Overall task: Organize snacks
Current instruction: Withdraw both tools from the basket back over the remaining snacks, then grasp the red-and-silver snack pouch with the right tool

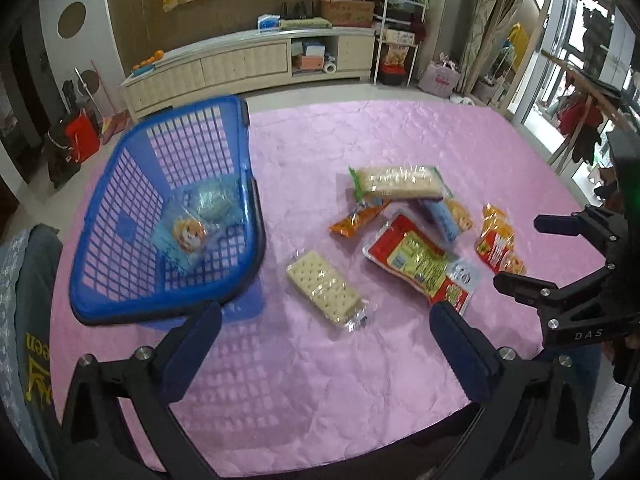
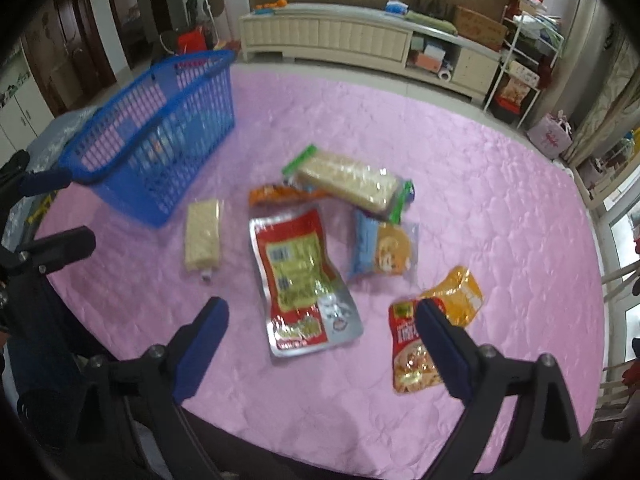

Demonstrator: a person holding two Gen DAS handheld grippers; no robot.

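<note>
Left wrist: both hand-held grippers (image 1: 326,320) (image 2: 322,316) spread wide, empty, above snacks (image 2: 304,276)

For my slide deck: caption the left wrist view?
Open left tongs hover over a cracker pack beside a blue basket.

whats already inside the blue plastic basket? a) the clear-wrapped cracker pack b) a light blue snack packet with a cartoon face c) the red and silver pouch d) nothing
b: the left wrist view shows a light blue snack packet with a cartoon face lying on the floor of the blue plastic basket, while the other snacks lie on the pink cloth outside it.
</note>
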